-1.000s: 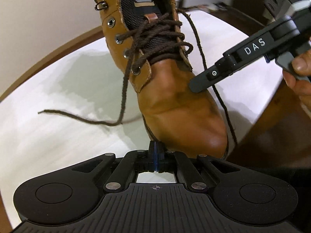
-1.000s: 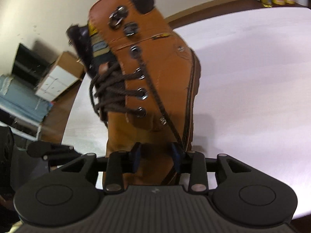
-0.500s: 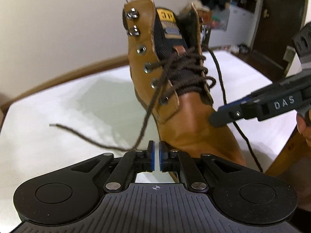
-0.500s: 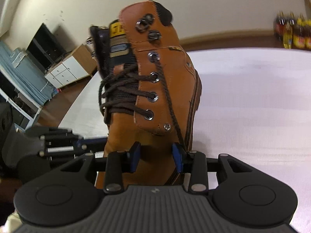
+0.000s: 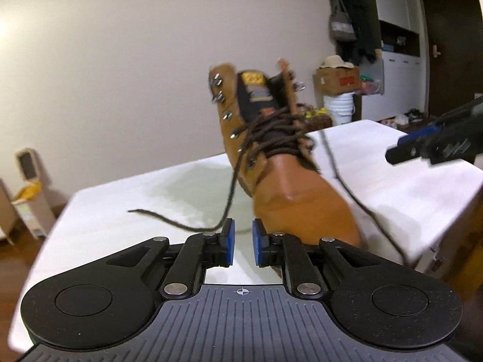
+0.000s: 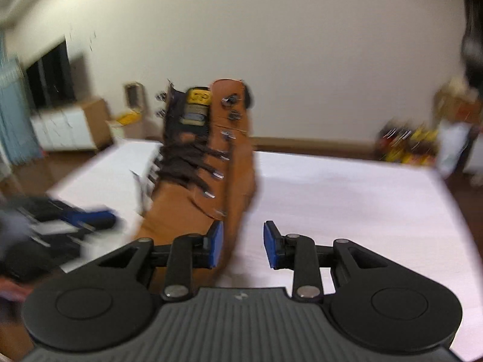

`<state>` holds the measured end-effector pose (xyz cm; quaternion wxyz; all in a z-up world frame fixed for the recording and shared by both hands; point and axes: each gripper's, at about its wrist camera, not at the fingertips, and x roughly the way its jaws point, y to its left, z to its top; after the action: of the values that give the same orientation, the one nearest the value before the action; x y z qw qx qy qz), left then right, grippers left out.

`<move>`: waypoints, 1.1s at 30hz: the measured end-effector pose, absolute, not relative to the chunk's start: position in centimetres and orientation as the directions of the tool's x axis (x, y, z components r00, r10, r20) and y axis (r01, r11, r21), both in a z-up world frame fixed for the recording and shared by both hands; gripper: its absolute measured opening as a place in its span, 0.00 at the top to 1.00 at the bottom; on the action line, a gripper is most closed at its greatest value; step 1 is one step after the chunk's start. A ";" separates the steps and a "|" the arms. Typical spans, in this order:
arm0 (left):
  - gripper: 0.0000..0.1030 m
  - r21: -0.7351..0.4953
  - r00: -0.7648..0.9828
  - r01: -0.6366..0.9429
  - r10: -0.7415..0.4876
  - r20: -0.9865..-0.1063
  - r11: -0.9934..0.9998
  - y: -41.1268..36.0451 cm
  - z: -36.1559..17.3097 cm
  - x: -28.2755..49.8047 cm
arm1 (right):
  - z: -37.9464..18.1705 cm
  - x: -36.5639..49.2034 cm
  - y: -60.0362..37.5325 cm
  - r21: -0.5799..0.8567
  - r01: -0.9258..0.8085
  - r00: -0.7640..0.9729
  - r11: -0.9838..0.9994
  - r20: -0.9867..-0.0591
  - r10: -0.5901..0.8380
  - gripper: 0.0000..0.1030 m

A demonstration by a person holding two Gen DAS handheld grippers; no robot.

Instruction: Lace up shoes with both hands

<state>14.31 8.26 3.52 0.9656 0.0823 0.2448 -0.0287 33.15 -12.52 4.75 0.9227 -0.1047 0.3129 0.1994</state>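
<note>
A tan leather boot [image 5: 289, 187] with metal eyelets, hooks and a dark mesh tongue stands on a white table [image 5: 126, 211]. Its brown woven lace [image 5: 232, 187] is crossed loosely over the lower eyelets; one end trails across the table toward 9 o'clock. The left gripper [image 5: 241, 241] sits at the boot's toe, at 6 o'clock from it; its jaws have just been opening, blue pads apart, nothing between them. The right gripper [image 6: 243, 247] has just been closing a little, yet stands wide, gripping nothing, the boot's side just at 11 o'clock.
</note>
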 end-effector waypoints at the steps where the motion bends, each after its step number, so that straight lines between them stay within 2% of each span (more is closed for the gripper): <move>1: 0.84 0.171 0.878 0.101 -0.007 -0.478 0.980 7.5 4.3 13.2 | 4.5 32.5 -13.2 -0.109 -0.417 0.735 0.902 -0.625 0.264 0.68; 4: 0.84 0.246 0.880 0.110 0.021 -0.474 0.963 6.0 6.3 10.8 | 3.2 31.9 -14.9 -0.082 -0.389 0.715 0.917 -0.655 0.245 0.69; 8: 0.80 0.272 0.858 0.152 0.010 -0.513 0.950 5.9 7.9 11.3 | 1.9 32.3 -16.8 -0.025 -0.373 0.686 0.928 -0.681 0.257 0.68; 11: 0.80 0.230 0.825 0.188 -0.026 -0.565 0.955 6.5 8.6 12.7 | 2.1 32.2 -16.9 -0.008 -0.387 0.679 0.922 -0.679 0.280 0.69; 16: 0.80 0.266 0.788 0.276 -0.060 -0.613 0.924 7.1 9.5 16.3 | 2.7 32.6 -15.4 -0.019 -0.411 0.678 0.911 -0.675 0.292 0.69; 22: 0.80 0.304 0.789 0.284 -0.041 -0.613 0.909 8.1 8.7 20.0 | 3.0 33.5 -13.3 -0.031 -0.435 0.675 0.900 -0.672 0.303 0.69; 26: 0.80 0.210 0.799 0.250 -0.079 -0.596 0.945 9.1 7.3 20.9 | 2.8 34.1 -12.2 -0.048 -0.451 0.663 0.891 -0.686 0.299 0.69; 33: 0.80 0.159 0.823 0.161 -0.044 -0.566 0.974 8.9 4.1 21.1 | 2.4 35.6 -11.1 -0.081 -0.465 0.651 0.882 -0.707 0.278 0.69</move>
<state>21.13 8.94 4.13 0.9495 0.1000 0.2924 -0.0538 35.59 -11.07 2.37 0.8993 -0.1286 0.3634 0.2065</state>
